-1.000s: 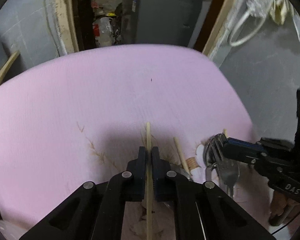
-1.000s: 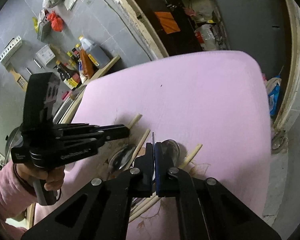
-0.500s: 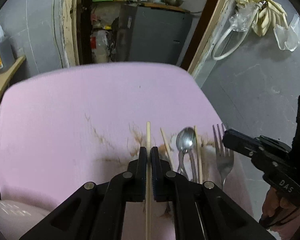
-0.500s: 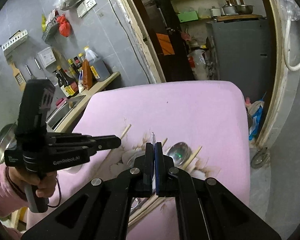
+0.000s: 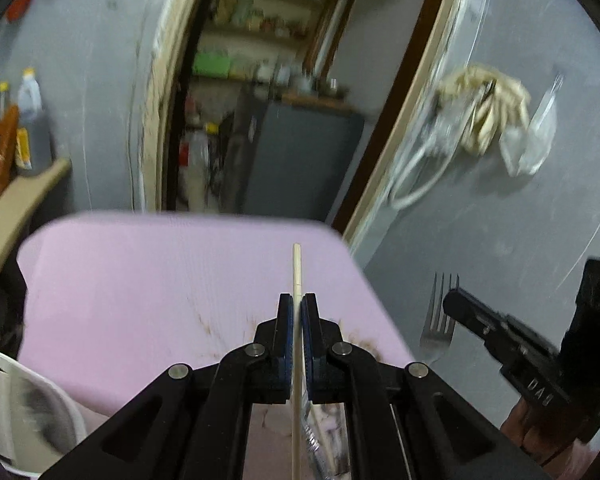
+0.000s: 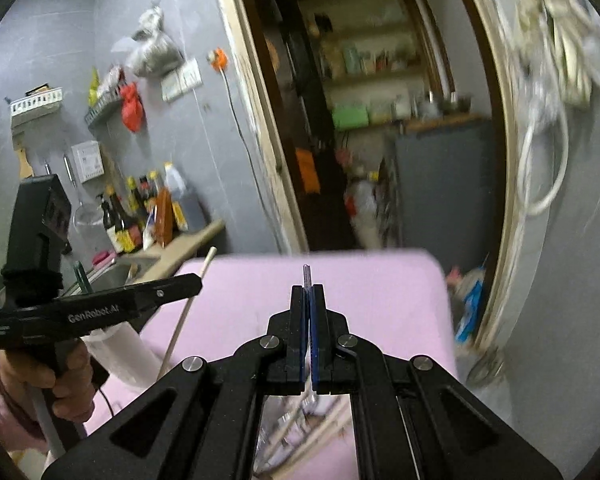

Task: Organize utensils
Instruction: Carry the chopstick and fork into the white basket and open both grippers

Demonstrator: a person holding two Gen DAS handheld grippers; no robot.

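Reading "GenRobot.AI" on left tool (image 6: 188, 285) | clamps chopstick (image 5: 296, 276) | right tool (image 6: 309, 292) clamps fork (image 5: 440, 312)

Two hand-held grippers (image 5: 297, 308) (image 6: 309, 300) — one chopstick (image 5: 296, 272), one fork (image 5: 440, 316).

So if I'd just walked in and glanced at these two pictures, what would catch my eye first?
Probably the two black hand-held grippers raised over the pink tablecloth. The left gripper is shut on a pale wooden chopstick that pokes out past its tips, and the right gripper pinches a metal fork, its tines pointing up at the right of the left view. Behind them an open doorway shows cluttered shelves.
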